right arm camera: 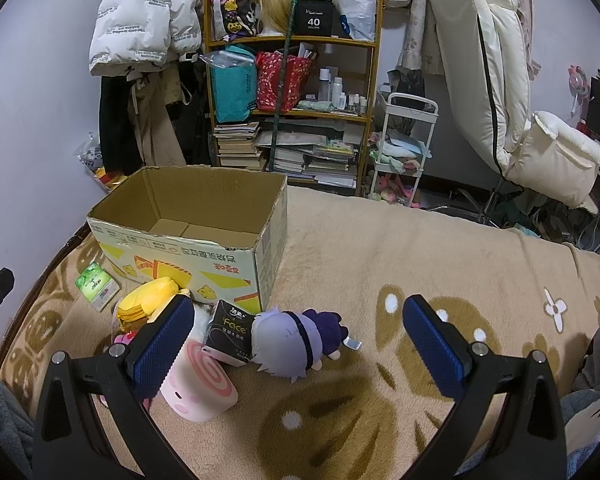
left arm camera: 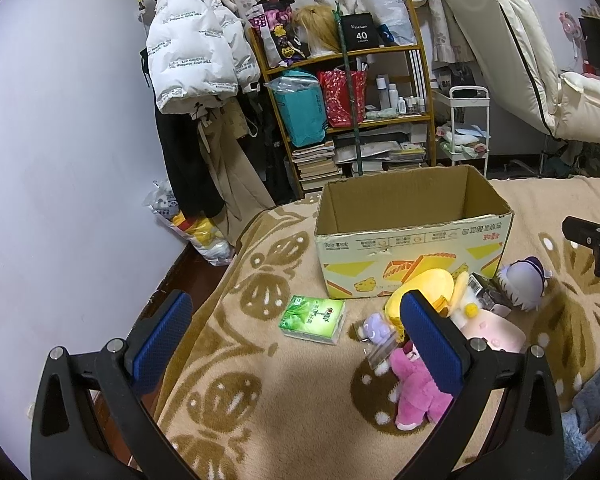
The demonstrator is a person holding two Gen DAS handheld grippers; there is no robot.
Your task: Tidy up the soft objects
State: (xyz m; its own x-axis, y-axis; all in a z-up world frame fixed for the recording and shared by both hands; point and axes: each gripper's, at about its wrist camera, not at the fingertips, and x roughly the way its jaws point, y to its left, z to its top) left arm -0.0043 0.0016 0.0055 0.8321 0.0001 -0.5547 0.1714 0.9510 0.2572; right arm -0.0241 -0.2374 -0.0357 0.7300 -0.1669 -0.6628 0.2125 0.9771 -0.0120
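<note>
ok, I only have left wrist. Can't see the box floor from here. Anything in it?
Observer: Nothing visible. The right wrist view looks down into the cardboard box; the floor that shows is bare flaps.
Operator: Black thing behind the yellow plush?
Observer: A black tissue pack printed "Face", lying against the purple-haired doll.
Operator: Right claw state?
Observer: Right claw is open, nothing gripped; the doll lies just ahead between its fingers.

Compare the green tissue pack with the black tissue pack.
The green tissue pack lies flat and alone on the blanket, left of the cardboard box. The black tissue pack sits tilted, wedged among plush toys by the box's front. Both are soft paper-tissue packs outside the box.
</note>
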